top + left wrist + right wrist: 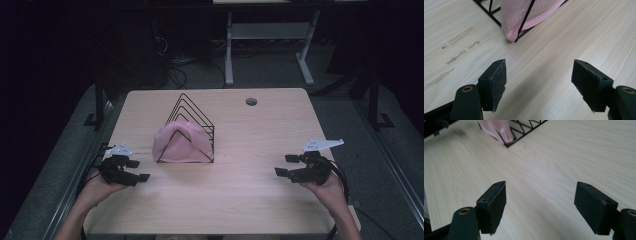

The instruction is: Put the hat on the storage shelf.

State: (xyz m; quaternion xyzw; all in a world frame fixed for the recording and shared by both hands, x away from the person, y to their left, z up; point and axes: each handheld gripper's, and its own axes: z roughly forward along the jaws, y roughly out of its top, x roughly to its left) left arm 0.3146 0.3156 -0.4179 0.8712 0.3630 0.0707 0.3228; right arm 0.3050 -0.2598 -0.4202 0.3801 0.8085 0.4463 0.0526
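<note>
Wood-grain table is seen from the high view with a black wire rack of triangular dividers standing near its middle, and a soft pink knitted cloth is tucked into the rack's front slots, bulging toward the person. The left gripper is held low, close to the rack's left front corner, while the right gripper is held well apart from it on the right. Both sets of jaws are spread wide and nothing is carried in either.

In the left gripper view, the pink cloth is seen just ahead of the wide-spread, empty jaws, its rounded lower edge crossed by a slanted rack wire and resting at table level.

In the right gripper view, the rack's base corner and a bit of cloth are seen far off beyond empty, wide jaws.

A clean grasp would probably be made by the left gripper on the cloth's free lower edge, clear of the wires, so that the light rack is not dragged along.
</note>
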